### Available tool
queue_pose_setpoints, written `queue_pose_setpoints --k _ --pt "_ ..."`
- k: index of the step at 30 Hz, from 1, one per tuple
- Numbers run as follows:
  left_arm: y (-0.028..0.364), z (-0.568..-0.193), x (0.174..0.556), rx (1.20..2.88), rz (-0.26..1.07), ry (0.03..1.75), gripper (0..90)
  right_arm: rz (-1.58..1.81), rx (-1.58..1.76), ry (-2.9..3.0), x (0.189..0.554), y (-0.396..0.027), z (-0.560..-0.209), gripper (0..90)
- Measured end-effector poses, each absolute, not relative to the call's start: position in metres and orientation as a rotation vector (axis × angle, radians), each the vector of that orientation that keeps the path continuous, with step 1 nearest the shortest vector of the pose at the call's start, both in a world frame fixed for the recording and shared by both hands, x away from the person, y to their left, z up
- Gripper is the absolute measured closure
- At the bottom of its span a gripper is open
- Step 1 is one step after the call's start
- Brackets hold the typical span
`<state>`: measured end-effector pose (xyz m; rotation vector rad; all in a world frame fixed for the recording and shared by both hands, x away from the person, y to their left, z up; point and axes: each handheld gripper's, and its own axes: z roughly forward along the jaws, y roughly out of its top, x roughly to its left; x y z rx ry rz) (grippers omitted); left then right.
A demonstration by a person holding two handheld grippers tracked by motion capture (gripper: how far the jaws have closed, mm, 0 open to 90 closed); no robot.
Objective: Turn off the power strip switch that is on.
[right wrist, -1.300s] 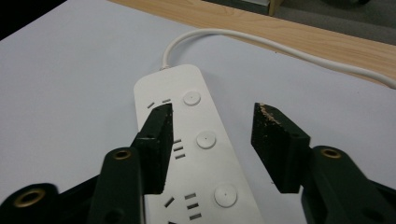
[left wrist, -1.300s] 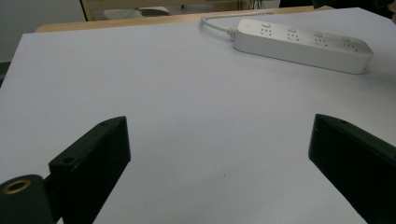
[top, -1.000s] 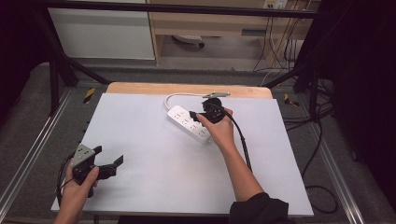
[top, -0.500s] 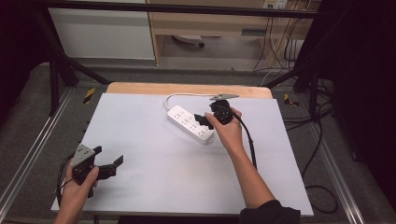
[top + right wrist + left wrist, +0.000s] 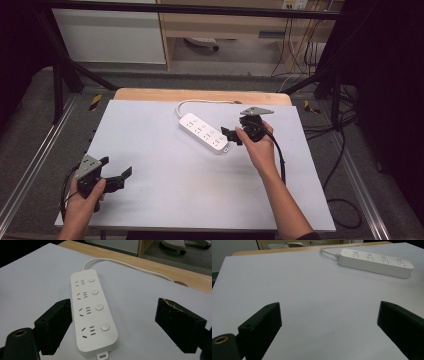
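Observation:
A white four-socket power strip (image 5: 204, 132) lies slantwise on the white table top (image 5: 200, 195), its cord (image 5: 200, 102) curving off toward the back edge. My right gripper (image 5: 229, 136) is just off the strip's near right end, pointing at it. Its jaws have just been opening and now stand open, pressing on nothing. The right gripper view has the strip (image 5: 93, 312) lying lengthwise ahead of the spread jaws (image 5: 115, 312). My left gripper (image 5: 117, 167) rests open at the front left corner. From the left gripper (image 5: 329, 325), the strip (image 5: 375, 263) lies far off.
A wooden table edge (image 5: 200, 95) shows behind the white top. Black frame bars (image 5: 65, 70) and metal rails run along both sides. Cables (image 5: 345, 145) hang off the right side, and a cabinet and shelf stand behind the table.
My right hand has drawn back to the right, from over the strip to just off its end, and its jaws stand wider. The left hand has stayed put.

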<state>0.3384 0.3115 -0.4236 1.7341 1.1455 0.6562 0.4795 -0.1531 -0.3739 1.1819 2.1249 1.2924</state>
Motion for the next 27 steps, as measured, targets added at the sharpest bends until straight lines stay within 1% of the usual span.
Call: queue_pose_setpoints --k 13,18,27 --pt "0.312 -0.423 0.338 1.736 0.657 1.144 5.3 1.36 1.16 2.043 0.439 -0.188 -0.377 13.4" --pt "0.312 -0.423 0.338 1.735 0.657 1.145 5.3 1.373 1.137 1.996 0.426 -0.201 -0.376 9.7" --pt "0.312 -0.423 0.337 1.731 0.657 1.149 5.3 1.376 1.13 1.91 0.405 -0.224 -0.378 6.8"
